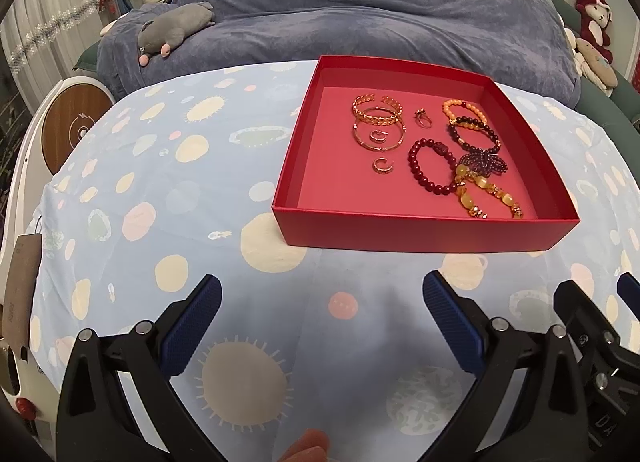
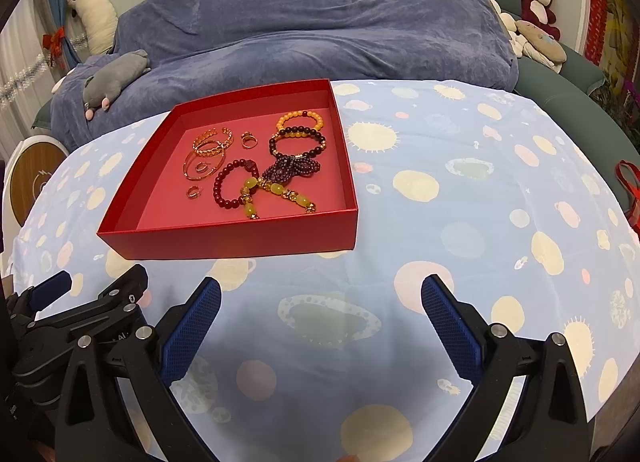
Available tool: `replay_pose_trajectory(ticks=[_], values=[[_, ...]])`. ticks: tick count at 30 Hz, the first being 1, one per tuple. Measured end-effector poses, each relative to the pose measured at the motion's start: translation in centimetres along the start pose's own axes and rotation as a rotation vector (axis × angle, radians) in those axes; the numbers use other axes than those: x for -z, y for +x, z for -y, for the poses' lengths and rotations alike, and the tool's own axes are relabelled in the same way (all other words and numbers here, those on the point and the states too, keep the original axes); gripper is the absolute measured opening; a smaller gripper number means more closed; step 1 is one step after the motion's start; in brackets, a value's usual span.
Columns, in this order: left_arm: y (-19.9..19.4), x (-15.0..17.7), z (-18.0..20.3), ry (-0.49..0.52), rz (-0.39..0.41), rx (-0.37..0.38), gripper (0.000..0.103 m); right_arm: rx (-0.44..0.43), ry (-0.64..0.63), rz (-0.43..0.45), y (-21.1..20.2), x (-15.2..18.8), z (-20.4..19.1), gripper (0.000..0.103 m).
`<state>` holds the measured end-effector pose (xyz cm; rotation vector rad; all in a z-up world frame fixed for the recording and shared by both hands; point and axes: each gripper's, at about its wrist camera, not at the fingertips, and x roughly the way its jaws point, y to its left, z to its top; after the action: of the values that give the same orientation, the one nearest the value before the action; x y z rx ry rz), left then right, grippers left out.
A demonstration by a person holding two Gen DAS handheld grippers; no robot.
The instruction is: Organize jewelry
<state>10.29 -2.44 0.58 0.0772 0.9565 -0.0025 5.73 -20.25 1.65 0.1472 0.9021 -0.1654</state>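
Both tongs hang low over the desk, side by side and empty. The left tongs [image 1: 322, 302] stand spread wide, blue ribbed pads [image 1: 196, 326] well apart with only the planet-print cloth [image 1: 160, 166] showing between them. The right tongs [image 2: 320, 302] are just as wide, nothing in their grip, and the left tool's black frame pokes in at the lower left of the right wrist view. Ahead of both sits the red box [image 1: 420, 232], a shallow open tray resting on the cloth, and all the jewelry lies inside it. Toward the far left of the tray, the gold bangles [image 1: 378, 124] overlap one another in a small stack, with one small gold ear cuff [image 1: 377, 136] lying inside the lowest bangle's ring and a second ear cuff [image 1: 383, 165] on its own just nearer the front. A gold ring [image 1: 423, 118] sits apart between the bangles and the beads. On the right side an orange bead bracelet [image 1: 464, 112] overlaps a dark purple bead bracelet [image 1: 474, 138], whose beaded knot [image 1: 482, 164] bunches up below it. A deep red bead bracelet [image 1: 432, 166] touches a yellow stone strand [image 1: 486, 198] nearest the front wall. Behind the desk, a blue-covered sofa [image 2: 320, 22] carries a grey plush toy [image 2: 114, 76].
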Motion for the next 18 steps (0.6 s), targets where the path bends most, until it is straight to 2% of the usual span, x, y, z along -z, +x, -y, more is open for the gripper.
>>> replay_pose_trajectory(ticks=[18], values=[[0.13,-0.42,0.05,0.004,-0.003,-0.003,0.096,-0.001,-0.001,-0.002,0.14,0.06,-0.09,0.097]])
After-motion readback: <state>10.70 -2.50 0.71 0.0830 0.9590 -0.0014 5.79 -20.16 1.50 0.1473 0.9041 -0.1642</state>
